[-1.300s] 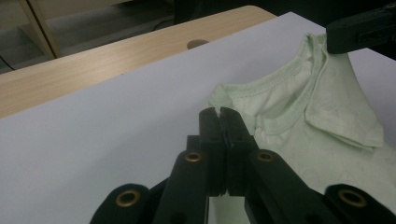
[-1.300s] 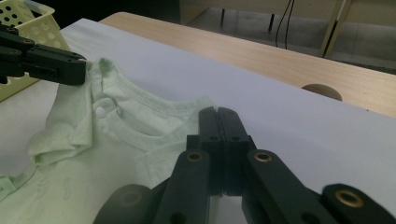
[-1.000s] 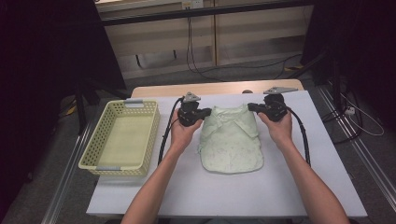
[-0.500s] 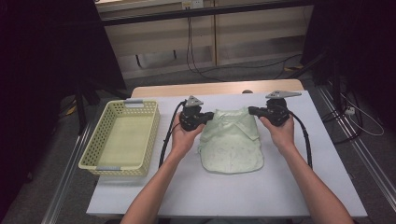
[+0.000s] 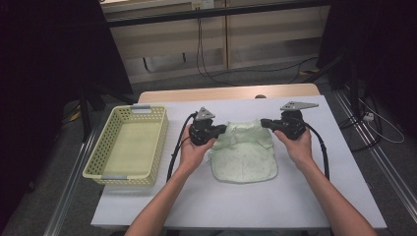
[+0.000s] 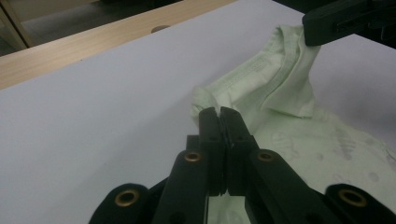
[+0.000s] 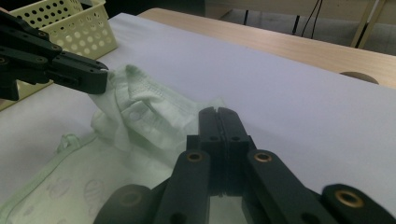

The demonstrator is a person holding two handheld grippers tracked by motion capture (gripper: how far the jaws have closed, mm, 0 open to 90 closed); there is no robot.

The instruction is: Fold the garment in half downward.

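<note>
basket (image 5: 127, 147) sits far left on the surface (image 5: 314, 196), well apart from the work. left tool (image 5: 222, 129) is clamped tight on the garment's (image 5: 244, 160) top left corner; right tool (image 5: 265, 123) pinched closed on the top right corner. garment lies mid-surface btwn both hands, long axis running toward the person, top edge bunched btwn the tools. basket is nearer the left hand, so any carry goes leftward.

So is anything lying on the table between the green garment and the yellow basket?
Nothing visible does. The garment, pinched at its top corners by the left gripper and right gripper, has bare white table between it and the basket to its left.
</note>
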